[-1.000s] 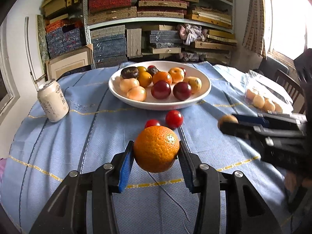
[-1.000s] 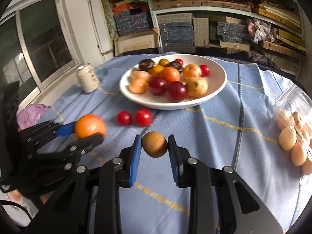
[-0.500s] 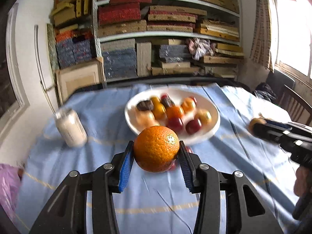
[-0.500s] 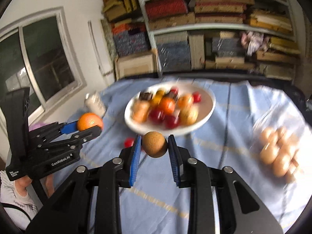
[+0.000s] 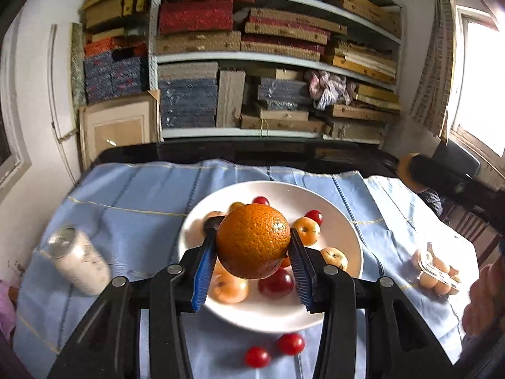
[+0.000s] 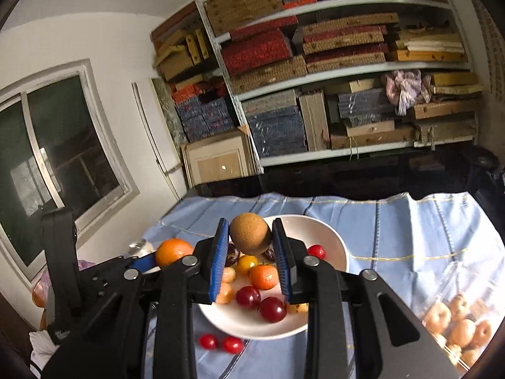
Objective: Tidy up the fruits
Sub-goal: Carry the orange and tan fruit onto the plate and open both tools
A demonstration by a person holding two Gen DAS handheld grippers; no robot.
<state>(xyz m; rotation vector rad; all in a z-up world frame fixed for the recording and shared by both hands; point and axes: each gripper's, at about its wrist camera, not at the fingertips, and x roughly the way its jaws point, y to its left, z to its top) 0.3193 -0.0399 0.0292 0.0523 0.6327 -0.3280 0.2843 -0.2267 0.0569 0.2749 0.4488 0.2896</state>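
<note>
My left gripper [image 5: 252,246] is shut on a large orange [image 5: 253,240], held in the air above the white plate [image 5: 347,240] of mixed fruit. My right gripper [image 6: 250,237] is shut on a small round brown fruit [image 6: 249,233], also raised over the white plate [image 6: 334,240]. Two cherry tomatoes [image 5: 274,349] lie on the blue cloth just in front of the plate; the right wrist view shows the two tomatoes [image 6: 221,343] as well. In the right wrist view the left gripper with its orange [image 6: 173,251] sits at the left.
A white drink can [image 5: 77,263] stands on the cloth at the left. A clear plastic box of small tan fruits [image 6: 457,322] lies at the right. The blue tablecloth [image 5: 132,208] covers the table; shelves of stacked boxes [image 5: 271,47] fill the wall behind.
Both grippers have risen and moved forward with their fruits, so they now hang over the plate. The two tomatoes have slid to the bottom of the views. Neither grip changed.
</note>
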